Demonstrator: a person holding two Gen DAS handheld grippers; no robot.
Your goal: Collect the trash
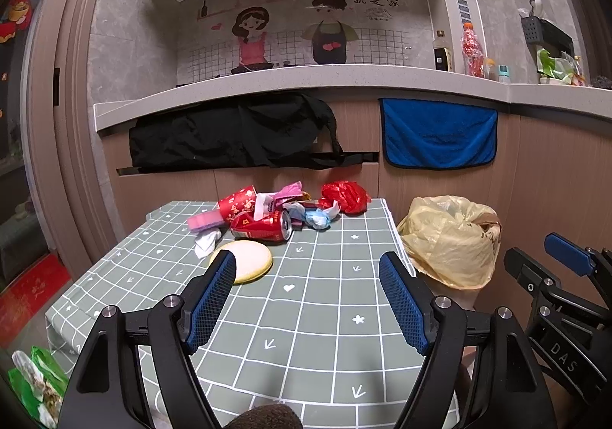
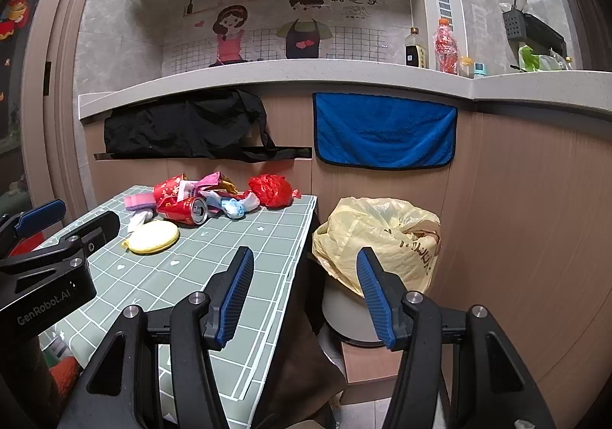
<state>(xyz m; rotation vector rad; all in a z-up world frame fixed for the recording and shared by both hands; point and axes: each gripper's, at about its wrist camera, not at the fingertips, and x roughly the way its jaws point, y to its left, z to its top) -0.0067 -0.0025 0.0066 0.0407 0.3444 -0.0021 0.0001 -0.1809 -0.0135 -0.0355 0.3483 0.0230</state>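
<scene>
We read "GenRobot.AI" on the left gripper (image 2: 57, 237) body, "DAS" on the right gripper (image 1: 566, 264), Chinese chars "就是家" on wall sticker (image 1: 294, 31).

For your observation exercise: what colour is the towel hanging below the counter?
The towel is bright blue with dark edging, clearest in the right wrist view.

Left gripper (image 1: 308, 276) and right gripper (image 2: 306, 272): jaws wide, empty.

we see a small table (image 1: 306, 314) under a grey-green cloth with a white grid. at its far edge lies a heap of trash: a crushed red can (image 1: 264, 226), a red paper cup (image 1: 237, 204), a red plastic bag (image 1: 346, 196), crumpled wrappers (image 1: 317, 217) and a pink sponge (image 1: 204, 221). nearer us lies a round yellow pad (image 1: 250, 260).
</scene>
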